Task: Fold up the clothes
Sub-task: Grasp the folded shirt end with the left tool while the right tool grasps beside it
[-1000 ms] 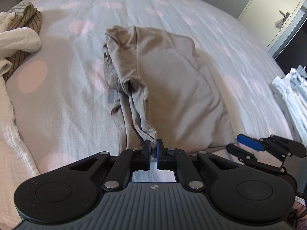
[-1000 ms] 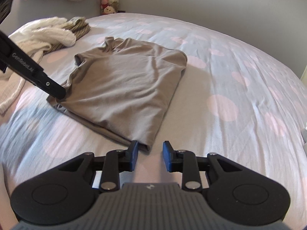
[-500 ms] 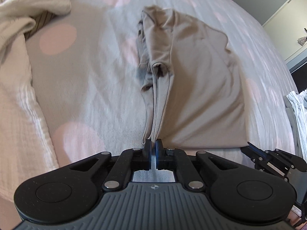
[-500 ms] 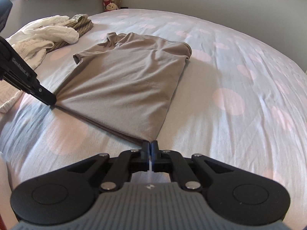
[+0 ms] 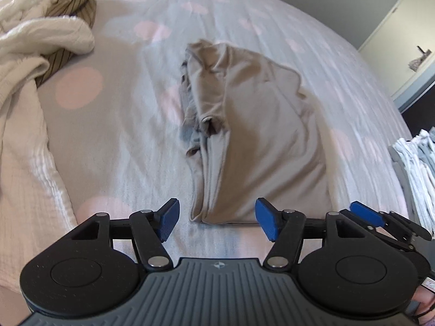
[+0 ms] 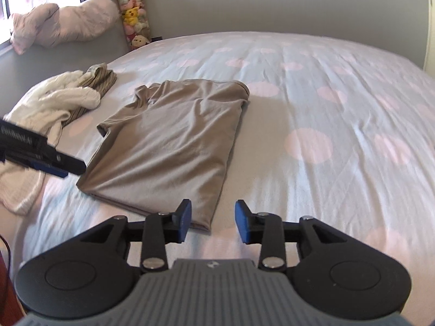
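A taupe T-shirt [image 6: 174,141] lies folded lengthwise on the bed, its hem nearest me. In the left wrist view the same taupe T-shirt [image 5: 258,135] shows its stacked left edge and tucked sleeve. My left gripper [image 5: 217,218] hovers over the hem's left corner, its jaws opening, the cloth lying below them and free of the pads. My right gripper [image 6: 213,224] is at the hem's right corner, jaws opening too, and the corner rests on the sheet just left of the gap. The right gripper's fingers [image 5: 364,214] also show at the far right of the left wrist view.
The bed wears a grey sheet [image 6: 326,125] with pink dots. A heap of cream and striped clothes [image 5: 40,49] lies to the left. A pile of folded white laundry [image 5: 416,168] sits at the right edge. Pillow and plush toys [image 6: 133,19] are by the far wall.
Both grippers were shut on the hem corners half a second ago, pulling the shirt taut. Now both have let go and stand open, and the hem lies slack on the sheet.
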Tool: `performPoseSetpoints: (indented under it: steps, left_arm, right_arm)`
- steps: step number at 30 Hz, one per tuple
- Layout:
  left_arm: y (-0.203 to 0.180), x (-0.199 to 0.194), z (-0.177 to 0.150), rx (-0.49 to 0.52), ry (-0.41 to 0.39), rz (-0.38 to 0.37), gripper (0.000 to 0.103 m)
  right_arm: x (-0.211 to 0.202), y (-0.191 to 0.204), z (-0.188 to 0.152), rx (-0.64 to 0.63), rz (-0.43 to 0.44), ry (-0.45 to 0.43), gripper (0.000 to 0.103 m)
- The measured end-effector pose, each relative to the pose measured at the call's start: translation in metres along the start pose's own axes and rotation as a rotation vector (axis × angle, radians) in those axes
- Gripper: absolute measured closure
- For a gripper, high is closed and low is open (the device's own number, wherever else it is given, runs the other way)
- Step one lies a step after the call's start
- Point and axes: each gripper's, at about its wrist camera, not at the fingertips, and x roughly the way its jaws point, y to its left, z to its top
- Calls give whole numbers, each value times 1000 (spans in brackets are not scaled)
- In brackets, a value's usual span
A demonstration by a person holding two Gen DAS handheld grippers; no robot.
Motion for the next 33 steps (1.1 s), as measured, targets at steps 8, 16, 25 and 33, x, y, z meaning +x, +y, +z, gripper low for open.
performPoseSetpoints:
  steps: [8,16,25,33]
  left_arm:
    - [10,23,3,-71,-2,-8,44]
    - [13,29,4,-69,-39,-21,67]
    - [12,22,6,-76,-39,-93,97]
    - [-14,-14,3,-32,-30,-110,98]
  right_arm:
    - [30,-23,3,230,85,89,51]
    - [48,6,12,108,29,117,59]
    - [38,-1,30,208,64,147,95]
    - [-8,-15,53,236,103,131,95]
